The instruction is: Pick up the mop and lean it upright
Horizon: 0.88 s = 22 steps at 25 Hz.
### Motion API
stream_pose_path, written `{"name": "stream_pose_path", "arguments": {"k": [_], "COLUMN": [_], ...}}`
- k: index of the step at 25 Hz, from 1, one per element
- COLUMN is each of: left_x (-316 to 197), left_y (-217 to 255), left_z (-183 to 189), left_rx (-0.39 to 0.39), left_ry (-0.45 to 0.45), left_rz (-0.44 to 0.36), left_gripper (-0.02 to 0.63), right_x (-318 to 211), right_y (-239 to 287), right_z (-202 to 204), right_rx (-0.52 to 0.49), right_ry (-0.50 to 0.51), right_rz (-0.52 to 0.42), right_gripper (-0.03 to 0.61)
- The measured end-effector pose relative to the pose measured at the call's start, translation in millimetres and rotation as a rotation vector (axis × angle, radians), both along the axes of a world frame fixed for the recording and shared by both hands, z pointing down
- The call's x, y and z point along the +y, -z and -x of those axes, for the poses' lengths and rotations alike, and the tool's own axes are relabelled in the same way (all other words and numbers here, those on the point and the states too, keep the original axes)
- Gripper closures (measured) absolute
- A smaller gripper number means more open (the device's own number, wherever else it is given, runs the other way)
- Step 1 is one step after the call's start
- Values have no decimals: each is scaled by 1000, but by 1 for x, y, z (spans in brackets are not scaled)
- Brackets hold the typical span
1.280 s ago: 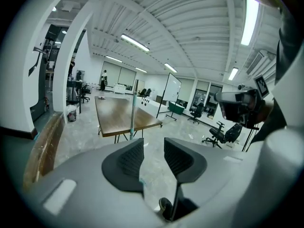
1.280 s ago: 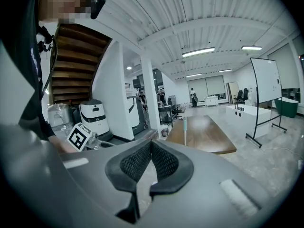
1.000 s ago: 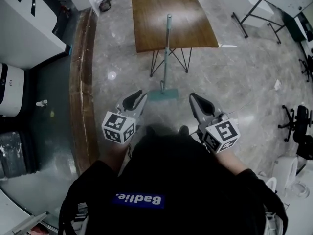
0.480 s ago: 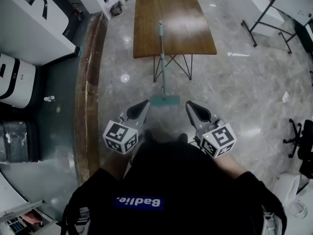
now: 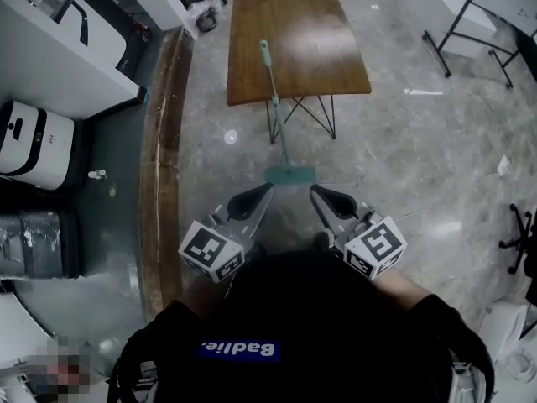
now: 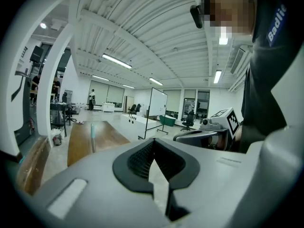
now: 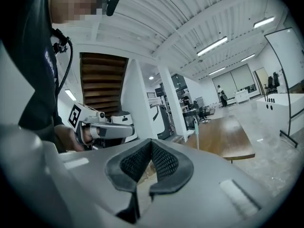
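While the person stood on the grey floor (image 5: pixel 419 158), both hand-held grippers were kept low in front of the body, well apart from the mop (image 5: pixel 275 107). The mop stood nearly upright. Its green head (image 5: pixel 289 175) rested flat on the floor, and its thin handle rose to the near edge of the wooden desk (image 5: pixel 294 40), where it seemed to lean. The pale green grip at the top showed above the desk surface.

The left hand-held gripper (image 5: pixel 268 187) pointed towards the mop head from the left side and did not touch it. Its jaws had just been closing, with nothing between them, and in the left gripper view the dark pads (image 6: pixel 142 158) met at their tips, so this gripper was closed and empty. In that same view the mop handle (image 6: pixel 92 139) stood far ahead, at the left, before the desk (image 6: pixel 111 137).

The right hand-held gripper (image 5: pixel 313 189) pointed towards the mop head from the right side, near it but not in contact. In the right gripper view its pads (image 7: pixel 164 161) also came together at the tips, and nothing was held there. The mop handle (image 7: pixel 195 127) showed beyond them, upright at the edge of the desk (image 7: pixel 228 136).

Each gripper carried its marker cube close to the person's dark shirt (image 5: pixel 302 326). A long brown strip (image 5: pixel 159 158) ran along the floor at the left.
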<state>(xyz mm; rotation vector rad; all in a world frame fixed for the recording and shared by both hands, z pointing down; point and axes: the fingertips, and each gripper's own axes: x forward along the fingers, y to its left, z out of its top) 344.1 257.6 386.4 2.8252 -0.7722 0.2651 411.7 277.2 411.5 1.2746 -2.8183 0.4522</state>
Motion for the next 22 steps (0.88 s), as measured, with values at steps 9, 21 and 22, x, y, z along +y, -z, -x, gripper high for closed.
{"name": "stream_pose_path", "arguments": {"k": [9, 21, 22], "left_x": [27, 52, 54], "left_y": [9, 3, 5], "left_z": [2, 32, 34], "left_rx": [125, 148, 151], "left_ry": [-138, -204, -205], "left_rz": [-56, -90, -95], "left_gripper": [594, 594, 594], "right_x": [18, 32, 33], "right_y": [31, 37, 37], "right_z": [27, 66, 68], "right_rx": [74, 126, 129], "right_ry": [-82, -108, -106], "right_rz": [-96, -123, -119], "right_gripper": [574, 575, 575]}}
